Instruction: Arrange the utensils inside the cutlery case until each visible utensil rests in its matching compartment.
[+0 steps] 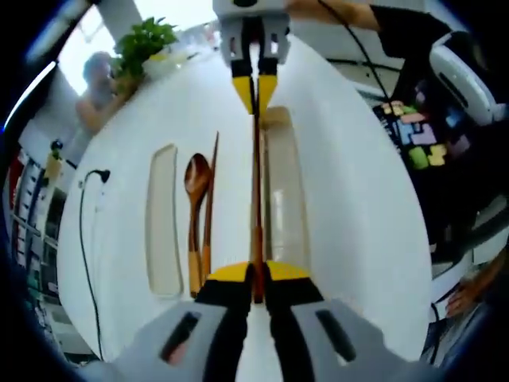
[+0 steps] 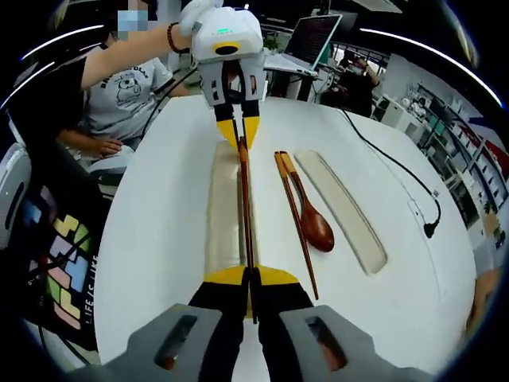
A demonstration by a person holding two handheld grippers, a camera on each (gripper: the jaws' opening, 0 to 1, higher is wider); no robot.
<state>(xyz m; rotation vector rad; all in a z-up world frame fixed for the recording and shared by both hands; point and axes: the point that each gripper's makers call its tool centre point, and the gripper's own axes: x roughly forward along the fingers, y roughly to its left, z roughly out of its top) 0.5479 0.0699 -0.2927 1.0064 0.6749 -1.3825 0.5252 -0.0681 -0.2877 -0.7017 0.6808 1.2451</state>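
Chopstick (image 1: 257, 159) hung lengthwise between the two grippers, just above the long cutlery case base (image 1: 286, 191) on the white worktop (image 1: 358, 199). The left gripper (image 1: 257, 280) had its jaws pinched on one end, and the right gripper (image 2: 248, 280) had its jaws pinched on the other. Beside the base lay a second chopstick (image 2: 294, 219) touching a wooden spoon (image 2: 314, 223), and beyond them the case lid (image 2: 342, 207).
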